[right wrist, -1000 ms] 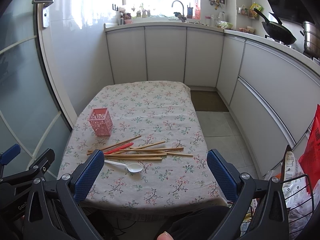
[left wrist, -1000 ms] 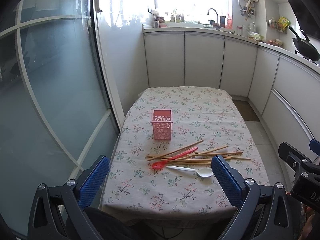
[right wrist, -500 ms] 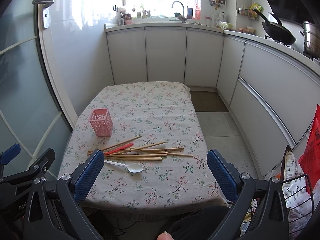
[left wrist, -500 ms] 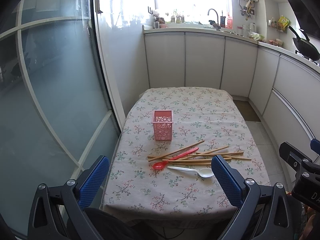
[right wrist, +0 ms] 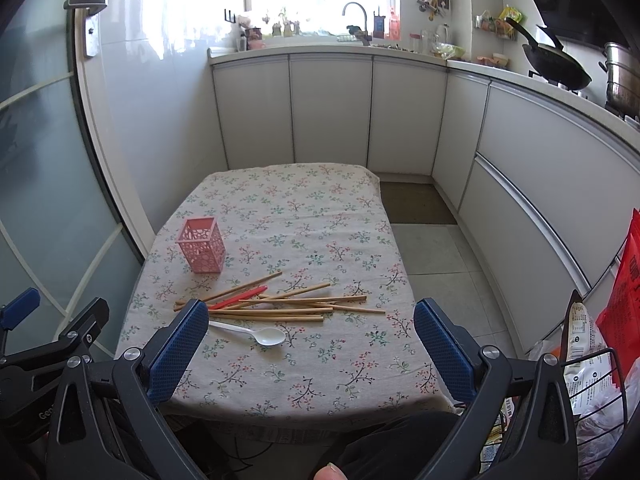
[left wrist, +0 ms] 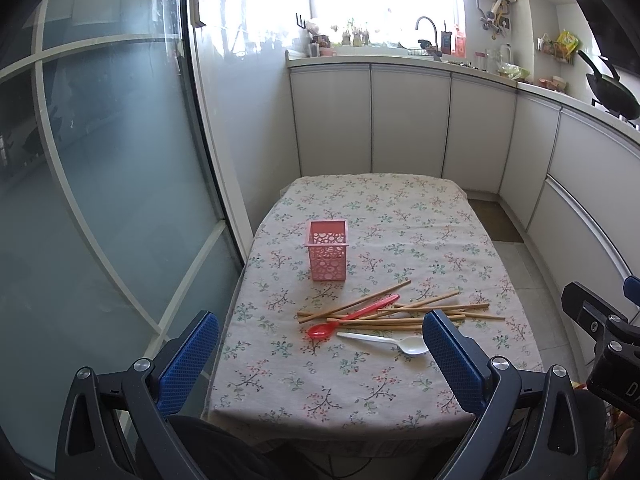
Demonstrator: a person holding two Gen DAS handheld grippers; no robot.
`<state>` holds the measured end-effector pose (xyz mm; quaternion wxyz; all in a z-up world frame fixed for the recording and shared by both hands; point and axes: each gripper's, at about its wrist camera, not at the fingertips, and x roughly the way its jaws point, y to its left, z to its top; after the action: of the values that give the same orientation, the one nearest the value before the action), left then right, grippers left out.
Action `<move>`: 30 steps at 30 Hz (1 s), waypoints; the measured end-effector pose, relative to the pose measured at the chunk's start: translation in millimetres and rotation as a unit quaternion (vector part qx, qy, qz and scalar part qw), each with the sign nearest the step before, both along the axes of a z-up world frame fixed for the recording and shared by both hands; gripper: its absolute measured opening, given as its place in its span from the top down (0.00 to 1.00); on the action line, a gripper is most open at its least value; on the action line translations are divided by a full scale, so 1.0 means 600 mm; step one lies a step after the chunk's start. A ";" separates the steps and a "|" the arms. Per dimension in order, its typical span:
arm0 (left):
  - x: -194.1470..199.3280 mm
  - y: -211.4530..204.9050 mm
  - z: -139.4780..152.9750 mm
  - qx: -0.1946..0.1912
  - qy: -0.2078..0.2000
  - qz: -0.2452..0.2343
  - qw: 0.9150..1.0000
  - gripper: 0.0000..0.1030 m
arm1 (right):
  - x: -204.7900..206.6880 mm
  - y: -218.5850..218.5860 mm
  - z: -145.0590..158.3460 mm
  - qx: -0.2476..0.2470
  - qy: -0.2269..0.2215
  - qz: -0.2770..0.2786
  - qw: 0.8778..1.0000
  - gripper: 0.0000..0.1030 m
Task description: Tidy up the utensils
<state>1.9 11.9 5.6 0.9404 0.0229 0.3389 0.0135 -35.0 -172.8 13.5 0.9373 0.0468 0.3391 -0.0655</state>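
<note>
- Left claw (left wrist: 320,354): spread wide, holding nothing, poised off the near edge of the surface (left wrist: 320,392), well short of every utensil.
- Right claw (right wrist: 310,340): likewise spread and empty, beside the left one.
- White spoon (left wrist: 386,342): nearest item, lying alone and flat, bowl to the right. Judged the easiest first pick; pinch mid-handle, across its width.
- Red spoon (left wrist: 352,317): just behind, its handle running into the pile. Best lifted by the free bowl end, so as not to drag sticks along.
- Chopsticks (left wrist: 416,310): loose crossed heap, touching one another. Take the top ones first, gripping near the middle so they hang level.
- Pink holder (left wrist: 327,255): upright, nothing seen inside, just beyond the pile. Light-looking and likely to tip; lower utensils straight down, perhaps steadying it with the spare claw.
</note>
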 end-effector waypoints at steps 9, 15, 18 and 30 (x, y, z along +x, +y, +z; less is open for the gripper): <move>0.004 -0.002 -0.005 0.003 0.001 0.003 1.000 0.00 | 0.001 -0.002 -0.002 -0.002 0.002 -0.001 1.000 0.00; 0.018 -0.005 -0.016 0.002 0.008 0.001 1.000 0.00 | 0.016 -0.012 -0.008 0.004 0.009 -0.002 1.000 0.00; 0.039 -0.003 -0.026 -0.016 0.019 -0.024 0.999 0.00 | 0.035 -0.024 -0.016 0.000 0.018 0.002 1.000 0.00; 0.248 -0.034 -0.151 -0.033 0.155 -0.131 0.979 0.00 | 0.221 -0.102 -0.106 0.022 0.134 0.018 0.991 0.00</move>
<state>150.9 -8.2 -85.2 0.8701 0.0377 0.4751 -0.1253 97.8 -234.0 -50.3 0.8829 0.0526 0.4642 -0.0468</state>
